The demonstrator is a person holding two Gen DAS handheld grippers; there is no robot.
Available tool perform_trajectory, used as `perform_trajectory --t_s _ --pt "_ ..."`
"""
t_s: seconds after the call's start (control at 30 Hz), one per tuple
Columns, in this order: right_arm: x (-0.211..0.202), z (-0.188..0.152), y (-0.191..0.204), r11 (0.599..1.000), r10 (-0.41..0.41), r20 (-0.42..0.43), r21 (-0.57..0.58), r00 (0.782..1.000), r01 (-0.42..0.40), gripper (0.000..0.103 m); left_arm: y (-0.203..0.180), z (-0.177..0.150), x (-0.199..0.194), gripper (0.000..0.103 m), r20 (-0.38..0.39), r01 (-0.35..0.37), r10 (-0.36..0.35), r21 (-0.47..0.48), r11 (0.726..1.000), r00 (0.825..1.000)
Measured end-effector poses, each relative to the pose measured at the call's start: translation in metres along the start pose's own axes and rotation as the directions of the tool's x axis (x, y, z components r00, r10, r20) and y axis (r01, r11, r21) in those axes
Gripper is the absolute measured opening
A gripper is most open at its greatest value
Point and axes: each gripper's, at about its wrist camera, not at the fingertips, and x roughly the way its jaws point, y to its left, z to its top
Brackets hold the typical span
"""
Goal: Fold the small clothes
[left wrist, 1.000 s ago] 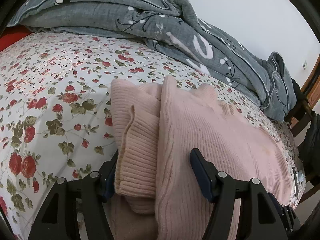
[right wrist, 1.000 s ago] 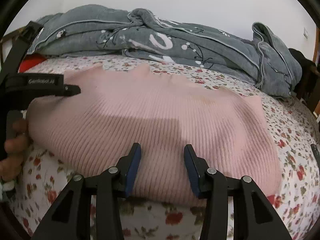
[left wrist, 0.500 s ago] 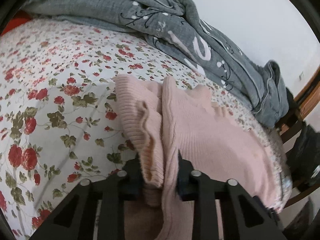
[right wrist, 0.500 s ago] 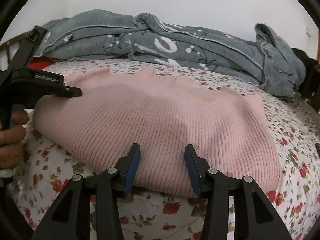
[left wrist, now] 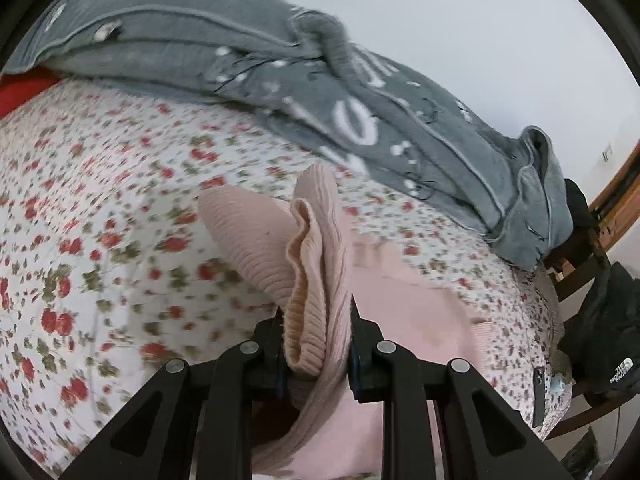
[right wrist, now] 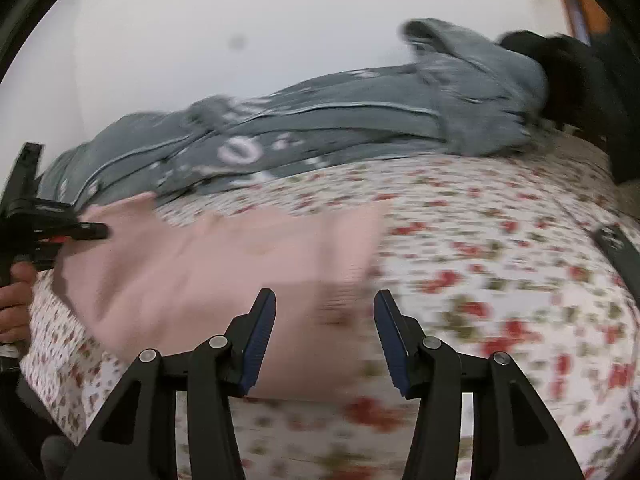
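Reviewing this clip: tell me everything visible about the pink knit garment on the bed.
The pink knit garment is a pale pink, ribbed, soft-looking top lying on the floral bedsheet. One end, with a ribbed cuff or hem edge, is bunched and pinched between the pads of the left claw, raised off the sheet in a fold. The rest lies spread flat toward the right. The right claw hovers over its near edge, jaws opening, gripping nothing. The grey blanket lies behind it; whether they touch is unclear.

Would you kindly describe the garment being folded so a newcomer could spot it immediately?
Find the bed with the rose-print sheet; a rumpled grey blanket lies along its far side. In front of it lies the pink ribbed sweater, the only plain pink item, one edge pinched in the left gripper.
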Motion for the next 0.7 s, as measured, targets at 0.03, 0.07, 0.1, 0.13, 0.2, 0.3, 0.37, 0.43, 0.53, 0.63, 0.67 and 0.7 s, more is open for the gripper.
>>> perform_trajectory --t_s 0.03,0.07,0.1,0.13,0.2,0.3,0.37,0.43,0.53,0.63,0.67,0.7 --pt "-0.005 0.001 -0.014 0.999 -0.030 0.009 0.015 1.000 0.030 0.050 -0.015 0.000 -0.001 0.021 0.003 -0.008 0.008 0.016 1.000 1.000" --pt "-0.008 0.001 -0.023 0.998 -0.053 0.017 0.023 0.998 0.052 0.050 -0.027 -0.002 -0.001 0.021 0.005 -0.014 0.014 0.032 0.999 1.000" --pt "-0.011 0.002 -0.033 0.997 -0.071 0.025 0.034 0.997 0.070 0.050 -0.040 -0.003 0.000 0.021 0.005 -0.018 0.018 0.049 0.999 1.000" --pt "-0.015 0.003 -0.043 0.995 -0.084 0.031 0.051 0.996 0.082 0.050 -0.055 -0.006 0.001 0.021 0.005 -0.023 0.022 0.068 0.997 1.000" --pt "-0.020 0.003 -0.068 0.990 -0.089 0.035 0.110 0.995 0.085 0.050 -0.081 -0.013 0.007 0.021 -0.003 -0.031 0.032 0.100 0.994 0.999" --pt "-0.023 0.002 -0.095 0.979 -0.080 0.018 0.189 0.997 0.075 0.050 -0.121 -0.031 0.020 0.021 -0.021 -0.028 0.031 0.147 0.989 0.999" --pt "-0.023 0.001 -0.106 0.973 -0.059 0.012 0.225 0.998 0.055 0.050 -0.145 -0.047 0.033 0.021 -0.046 -0.025 0.034 0.179 0.984 0.998" --pt "-0.021 0.002 -0.112 0.969 -0.059 0.012 0.242 0.998 0.054 0.050 -0.167 -0.064 0.050 0.021 -0.077 -0.026 0.044 0.213 0.977 0.996" --pt "-0.021 0.003 -0.114 0.971 -0.086 0.016 0.227 0.996 0.080 0.050 -0.190 -0.088 0.076 0.024 -0.155 -0.025 0.074 0.295 0.955 0.985" --pt "-0.022 0.002 -0.116 0.972 -0.086 0.016 0.220 0.996 0.080 0.050 -0.199 -0.097 0.084 0.035 -0.218 0.035 0.048 0.361 0.932 0.975" --pt "-0.022 0.002 -0.117 0.972 -0.080 0.015 0.221 0.997 0.074 0.050 -0.198 -0.096 0.079 0.037 -0.219 0.064 0.018 0.361 0.930 0.976" --pt "-0.022 0.002 -0.117 0.973 -0.074 0.016 0.222 0.997 0.069 0.050 -0.193 -0.092 0.071 0.041 -0.213 0.105 -0.030 0.350 0.931 0.977"
